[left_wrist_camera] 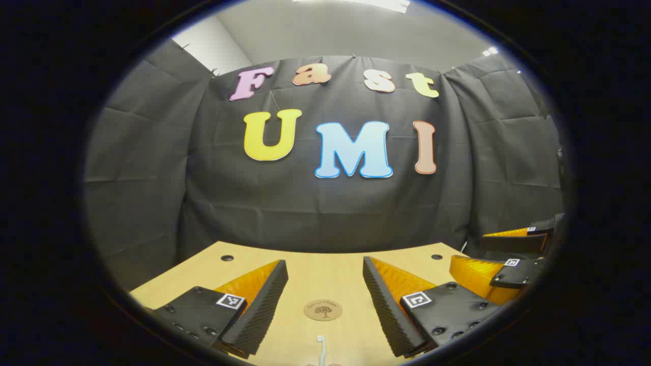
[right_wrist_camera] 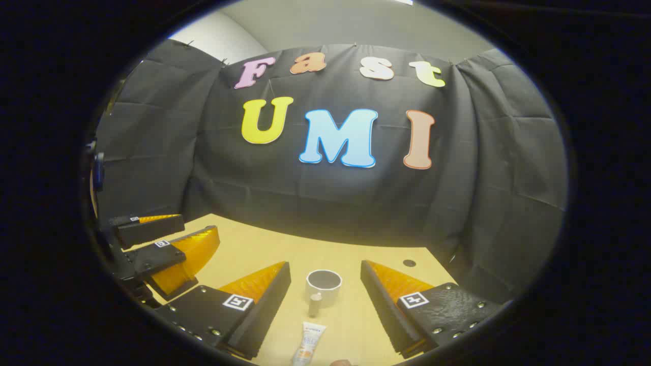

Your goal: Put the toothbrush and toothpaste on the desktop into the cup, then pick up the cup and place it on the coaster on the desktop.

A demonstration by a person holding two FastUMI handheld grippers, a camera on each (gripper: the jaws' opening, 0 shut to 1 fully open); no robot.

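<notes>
Both grippers released, fingers spread, holding nothing. Left gripper [left_wrist_camera: 325, 305]: coaster [left_wrist_camera: 323, 309] between fingers, toothbrush [left_wrist_camera: 321, 348] nearer. Right gripper [right_wrist_camera: 325, 300]: toothpaste [right_wrist_camera: 308, 343] just before cup [right_wrist_camera: 324, 286] on worktop [right_wrist_camera: 244, 249].

Left gripper [left_wrist_camera: 325, 300]: fingers spread apart above the wooden desktop [left_wrist_camera: 325, 269]. Between them, a round coaster [left_wrist_camera: 323, 309] and, nearer, a white toothbrush [left_wrist_camera: 320, 348]. Right gripper [left_wrist_camera: 501, 254] at right edge, jaws parted.

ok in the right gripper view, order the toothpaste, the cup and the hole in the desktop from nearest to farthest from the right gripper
1. Toothpaste: lying between the right gripper's open fingers, low in the view.
2. Cup: upright just beyond the tube, ahead of the fingertips.
3. Hole in the desktop: farther back, off to the right.
</notes>
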